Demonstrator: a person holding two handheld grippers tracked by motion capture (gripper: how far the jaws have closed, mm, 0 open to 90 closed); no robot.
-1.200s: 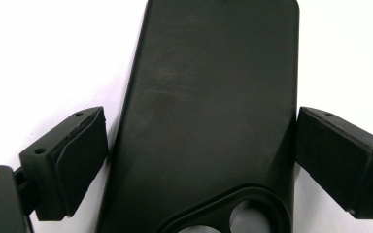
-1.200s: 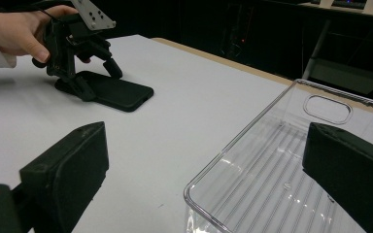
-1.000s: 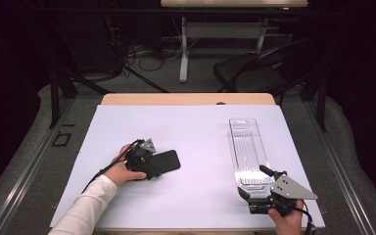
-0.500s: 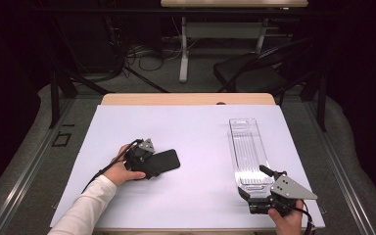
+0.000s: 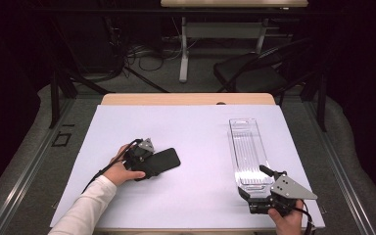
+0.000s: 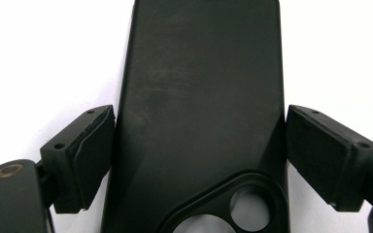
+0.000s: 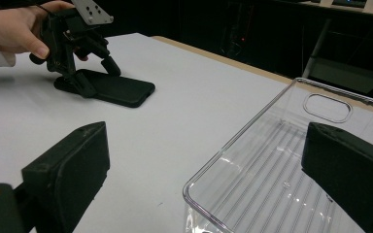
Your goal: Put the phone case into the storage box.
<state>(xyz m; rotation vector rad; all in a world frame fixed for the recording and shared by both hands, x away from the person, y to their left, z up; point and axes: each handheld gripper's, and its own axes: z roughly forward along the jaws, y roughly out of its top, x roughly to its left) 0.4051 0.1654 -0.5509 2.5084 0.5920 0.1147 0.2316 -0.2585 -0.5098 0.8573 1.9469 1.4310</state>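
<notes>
A black phone case (image 5: 164,160) lies flat on the white table sheet (image 5: 200,132), left of centre. My left gripper (image 5: 148,166) straddles its near end. In the left gripper view the case (image 6: 199,97) runs up between the two pads (image 6: 85,155), which sit right at its edges without clearly pressing. These jaws have just been closing, with the case between them. My right gripper (image 5: 254,182) stands open at the near end of a clear plastic tray (image 5: 231,142). One pad (image 7: 70,170) is outside the tray rim (image 7: 252,126), the other over it.
The right gripper view shows the left gripper (image 7: 97,75) and its hand on the case (image 7: 114,87) farther off. Beyond the table's wooden far edge (image 5: 186,99) are a dark chair (image 5: 254,73), desk legs and floor cables.
</notes>
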